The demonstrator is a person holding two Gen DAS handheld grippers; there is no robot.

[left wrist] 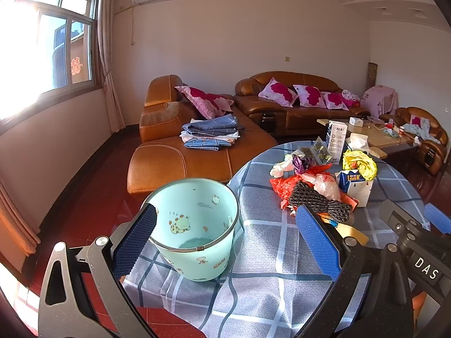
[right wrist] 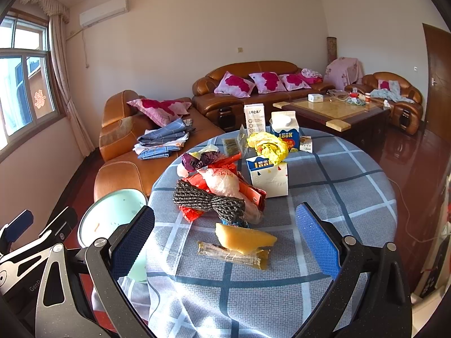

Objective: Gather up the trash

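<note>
A mint-green waste bin (left wrist: pixel 194 225) with cartoon prints stands at the left edge of the round table, and its inside looks empty. My left gripper (left wrist: pixel 225 233) is open with the bin's rim between its blue pads. A heap of trash lies on the checked tablecloth (right wrist: pixel 338 174): a dark knitted piece (right wrist: pixel 208 201), red and white plastic bags (right wrist: pixel 222 180), a yellow wrapper (right wrist: pixel 267 145) and milk cartons (right wrist: pixel 269 178). Nearest my open right gripper (right wrist: pixel 225 231) lie a yellow sponge wedge (right wrist: pixel 243 238) and a clear snack wrapper (right wrist: pixel 234 256). The right gripper (left wrist: pixel 417 233) also shows in the left wrist view.
Brown leather sofas (left wrist: pixel 197 152) with pink pillows and folded blue cloth stand behind the table. A coffee table (right wrist: pixel 335 112) with small items sits further right. The floor is dark red. A brown door (right wrist: pixel 438 81) is at the far right.
</note>
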